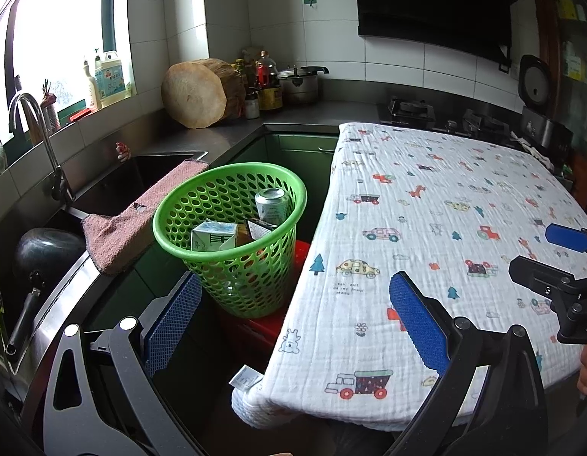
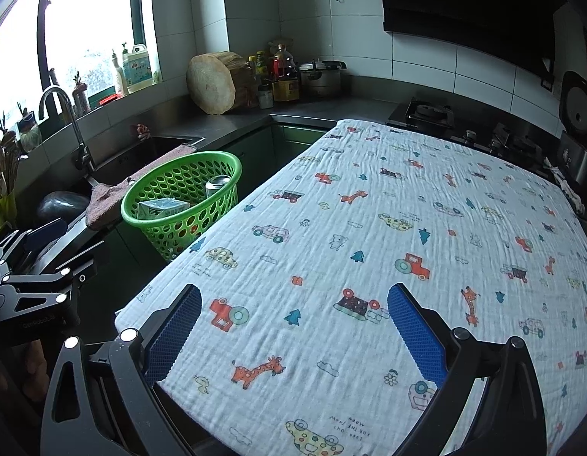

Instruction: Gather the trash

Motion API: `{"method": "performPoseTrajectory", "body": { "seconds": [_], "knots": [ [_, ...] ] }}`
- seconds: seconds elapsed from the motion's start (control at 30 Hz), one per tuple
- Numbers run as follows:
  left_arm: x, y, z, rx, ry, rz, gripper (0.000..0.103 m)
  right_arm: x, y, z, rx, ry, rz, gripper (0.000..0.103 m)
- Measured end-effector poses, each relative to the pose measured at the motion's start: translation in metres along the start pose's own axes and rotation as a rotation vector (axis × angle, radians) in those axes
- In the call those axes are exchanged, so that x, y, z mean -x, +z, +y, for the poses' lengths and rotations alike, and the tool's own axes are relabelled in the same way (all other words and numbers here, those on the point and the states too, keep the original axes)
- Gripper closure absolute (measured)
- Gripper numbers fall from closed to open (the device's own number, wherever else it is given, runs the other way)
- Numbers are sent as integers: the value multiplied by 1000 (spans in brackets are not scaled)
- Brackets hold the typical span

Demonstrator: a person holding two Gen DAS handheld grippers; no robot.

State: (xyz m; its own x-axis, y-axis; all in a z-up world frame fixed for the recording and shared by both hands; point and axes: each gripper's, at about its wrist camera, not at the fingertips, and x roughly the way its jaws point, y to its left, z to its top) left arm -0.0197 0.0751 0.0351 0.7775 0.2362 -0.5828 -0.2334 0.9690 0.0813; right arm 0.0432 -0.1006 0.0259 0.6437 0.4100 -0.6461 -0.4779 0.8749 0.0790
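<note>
A green perforated basket [image 1: 202,205] stands on a red stool [image 1: 305,250] left of the cloth-covered table [image 1: 426,228]. In it lie a silver can [image 1: 271,205], a white carton [image 1: 213,237] and a dark packet [image 1: 260,228]. The basket [image 2: 172,186] with the can [image 2: 217,184] and the carton [image 2: 162,207] also shows in the right wrist view. My left gripper [image 1: 293,315] is open and empty, in front of the basket at the table's left edge. My right gripper [image 2: 293,326] is open and empty, above the table's near part [image 2: 350,228].
A sink [image 1: 115,186] with a tap [image 1: 31,121] and a pink towel [image 1: 141,212] on its rim lies left of the basket. A dark pan [image 1: 42,250] sits at the near left. A wood block [image 1: 198,95], bottles and a pot [image 1: 299,83] stand at the back corner. A stove [image 1: 411,110] is behind the table.
</note>
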Motion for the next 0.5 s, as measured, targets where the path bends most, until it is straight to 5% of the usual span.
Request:
{"method": "performPoseTrajectory", "body": {
  "seconds": [0.5],
  "knots": [
    [-2,-3,-4,-3,1,4,5,-1,-2,-2,-8,-1,4,8]
  ]
}}
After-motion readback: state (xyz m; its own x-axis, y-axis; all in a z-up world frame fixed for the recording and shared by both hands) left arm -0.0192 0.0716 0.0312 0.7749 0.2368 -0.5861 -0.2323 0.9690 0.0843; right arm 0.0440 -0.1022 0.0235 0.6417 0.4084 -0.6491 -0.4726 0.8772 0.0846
